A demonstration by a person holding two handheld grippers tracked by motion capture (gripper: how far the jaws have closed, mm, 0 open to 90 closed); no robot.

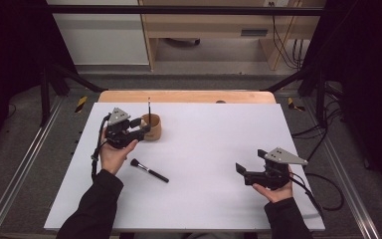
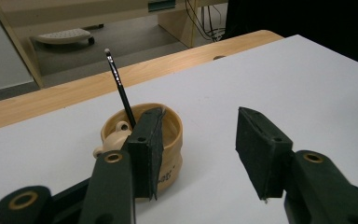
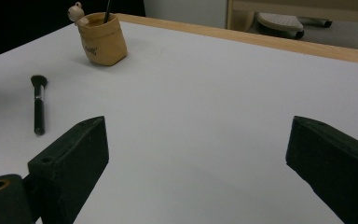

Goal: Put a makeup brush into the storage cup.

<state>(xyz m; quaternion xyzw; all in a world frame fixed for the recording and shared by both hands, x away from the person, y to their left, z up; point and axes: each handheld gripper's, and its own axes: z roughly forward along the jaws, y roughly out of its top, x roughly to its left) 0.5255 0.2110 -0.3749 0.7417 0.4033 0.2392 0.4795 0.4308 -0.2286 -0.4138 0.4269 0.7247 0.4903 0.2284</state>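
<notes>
The left hand-held gripper (image 1: 145, 130), jaws apart, sits beside the cup (image 1: 153, 128), whose small dark print is unreadable; the right hand-held gripper (image 1: 239, 170) is apart too.

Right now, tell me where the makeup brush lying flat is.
In the high view the makeup brush lies left of centre, nearer the person than the cup.
</notes>
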